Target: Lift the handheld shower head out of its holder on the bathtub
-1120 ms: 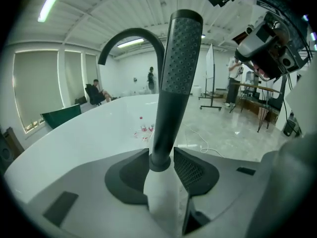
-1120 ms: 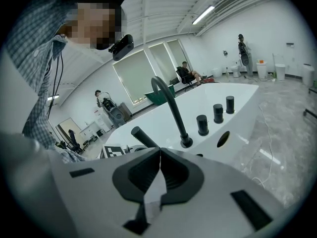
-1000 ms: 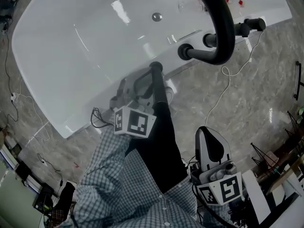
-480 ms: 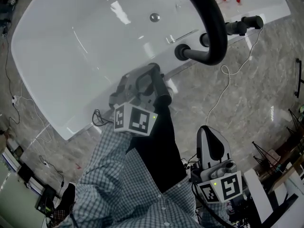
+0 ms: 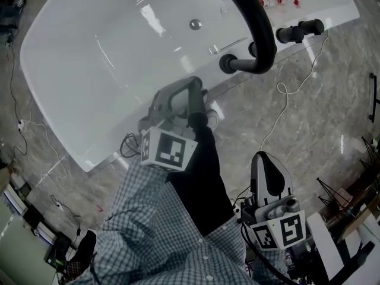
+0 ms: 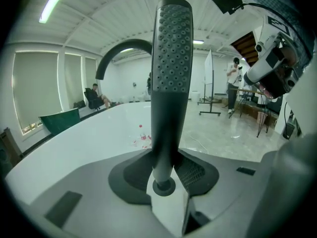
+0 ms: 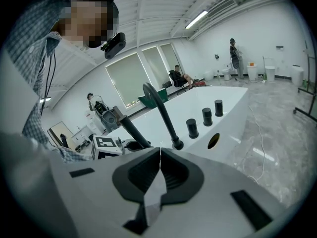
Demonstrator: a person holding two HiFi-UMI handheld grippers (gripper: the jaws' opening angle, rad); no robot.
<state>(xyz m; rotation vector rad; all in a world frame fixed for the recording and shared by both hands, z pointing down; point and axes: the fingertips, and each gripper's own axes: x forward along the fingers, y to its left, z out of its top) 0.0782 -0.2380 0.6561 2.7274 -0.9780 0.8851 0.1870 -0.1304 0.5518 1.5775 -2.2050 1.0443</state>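
Left gripper view, left tool [image 6: 164, 181] clamping shower head [image 6: 171, 58], seemingly above bathtub [image 6: 89, 138]; right tool [image 7: 159, 155] closed, empty

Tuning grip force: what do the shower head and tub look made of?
The shower head: matte dark grey, likely plastic or coated metal; dull face with rows of nubs. The tub: glossy white, probably acrylic or enamel; sharp light reflections.
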